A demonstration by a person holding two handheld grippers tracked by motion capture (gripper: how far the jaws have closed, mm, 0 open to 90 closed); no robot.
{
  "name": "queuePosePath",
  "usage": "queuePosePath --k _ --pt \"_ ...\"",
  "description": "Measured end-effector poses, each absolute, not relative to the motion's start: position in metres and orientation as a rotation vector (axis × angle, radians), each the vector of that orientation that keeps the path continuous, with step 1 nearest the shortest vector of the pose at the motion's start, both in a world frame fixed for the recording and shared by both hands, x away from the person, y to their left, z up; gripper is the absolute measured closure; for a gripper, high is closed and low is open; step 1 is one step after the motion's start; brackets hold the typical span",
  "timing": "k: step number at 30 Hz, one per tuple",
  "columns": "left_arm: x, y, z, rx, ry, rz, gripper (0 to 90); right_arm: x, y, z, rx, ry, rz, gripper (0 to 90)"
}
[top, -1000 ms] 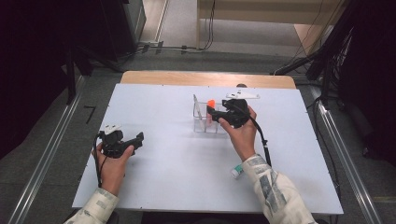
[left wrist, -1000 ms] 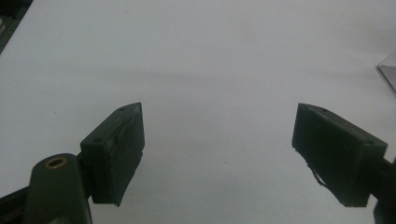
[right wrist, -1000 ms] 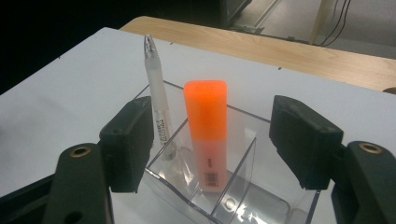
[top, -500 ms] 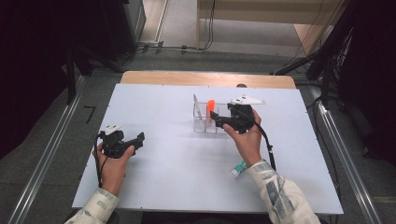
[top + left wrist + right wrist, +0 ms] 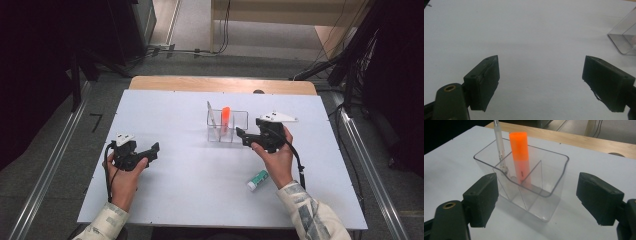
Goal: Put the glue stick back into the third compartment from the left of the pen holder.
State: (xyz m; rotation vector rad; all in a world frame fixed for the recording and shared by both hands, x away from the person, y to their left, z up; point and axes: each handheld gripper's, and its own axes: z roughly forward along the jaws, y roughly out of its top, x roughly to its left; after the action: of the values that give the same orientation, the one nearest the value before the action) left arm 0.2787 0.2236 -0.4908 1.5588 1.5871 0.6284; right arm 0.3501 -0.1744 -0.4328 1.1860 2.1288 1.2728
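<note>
I'm looking along my left gripper (image 5: 541,85), its black jaws standing wide apart over the bare white table (image 5: 524,30), while a clear container's corner (image 5: 624,40) (upper right of the frame) is peeking in.

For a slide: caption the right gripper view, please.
Open tool facing a clear organizer that holds an orange highlighter and a pen.

High view looks down from above; right tool (image 5: 536,202) camera sits close behind clear organizer (image 5: 524,185), shared with high view (image 5: 227,127).
</note>
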Motion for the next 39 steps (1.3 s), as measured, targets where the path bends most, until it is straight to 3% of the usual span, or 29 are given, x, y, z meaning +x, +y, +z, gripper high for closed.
queuePosePath --k 39 --pt "0.279 0.174 -0.487 1.678 1.436 0.657 13.6 0.313 -0.276 -0.451 1.310 2.021 1.127 15.3"
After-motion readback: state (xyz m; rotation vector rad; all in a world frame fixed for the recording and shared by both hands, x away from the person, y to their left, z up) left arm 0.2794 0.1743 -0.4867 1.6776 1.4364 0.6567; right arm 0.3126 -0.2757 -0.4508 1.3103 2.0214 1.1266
